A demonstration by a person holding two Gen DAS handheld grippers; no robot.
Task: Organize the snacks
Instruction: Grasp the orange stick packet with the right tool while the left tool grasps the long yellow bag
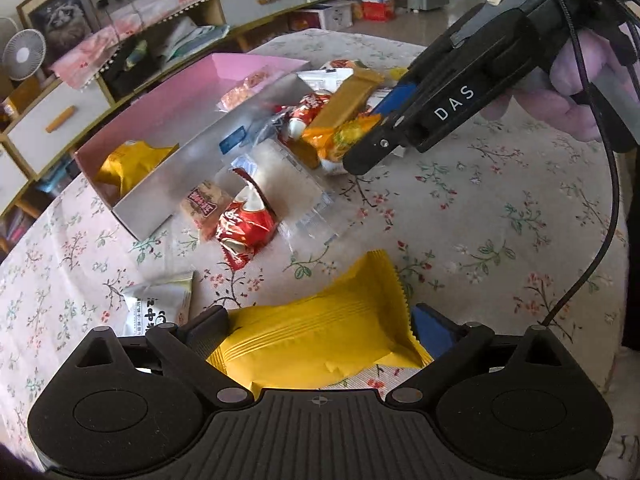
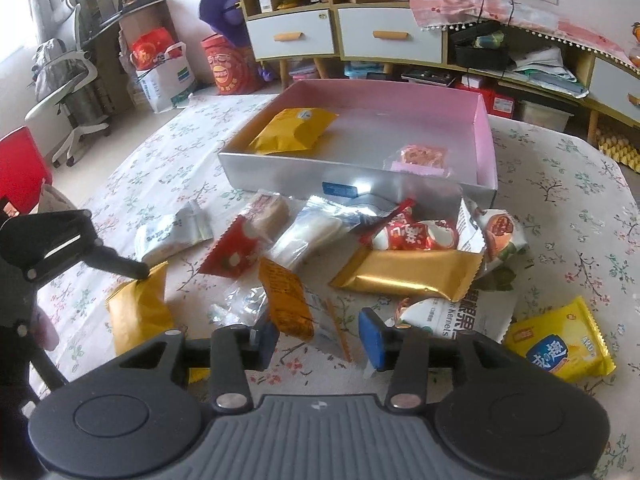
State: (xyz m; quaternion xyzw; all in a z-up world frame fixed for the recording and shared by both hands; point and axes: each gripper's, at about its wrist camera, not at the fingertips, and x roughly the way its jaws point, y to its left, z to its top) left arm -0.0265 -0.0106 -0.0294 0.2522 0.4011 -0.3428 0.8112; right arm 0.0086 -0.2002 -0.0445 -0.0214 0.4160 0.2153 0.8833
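Note:
A silver box with a pink inside stands on the floral table and holds a gold packet and a small pink-wrapped snack. Many loose snack packets lie in front of it. My left gripper is open around a yellow packet lying on the cloth; it also shows in the right wrist view. My right gripper is open over an orange packet, among the pile; it shows in the left wrist view above that orange packet.
Loose snacks include red packets, a long gold bar, a white packet and a yellow biscuit pack. Shelves and drawers stand behind the table. A red chair is at the left.

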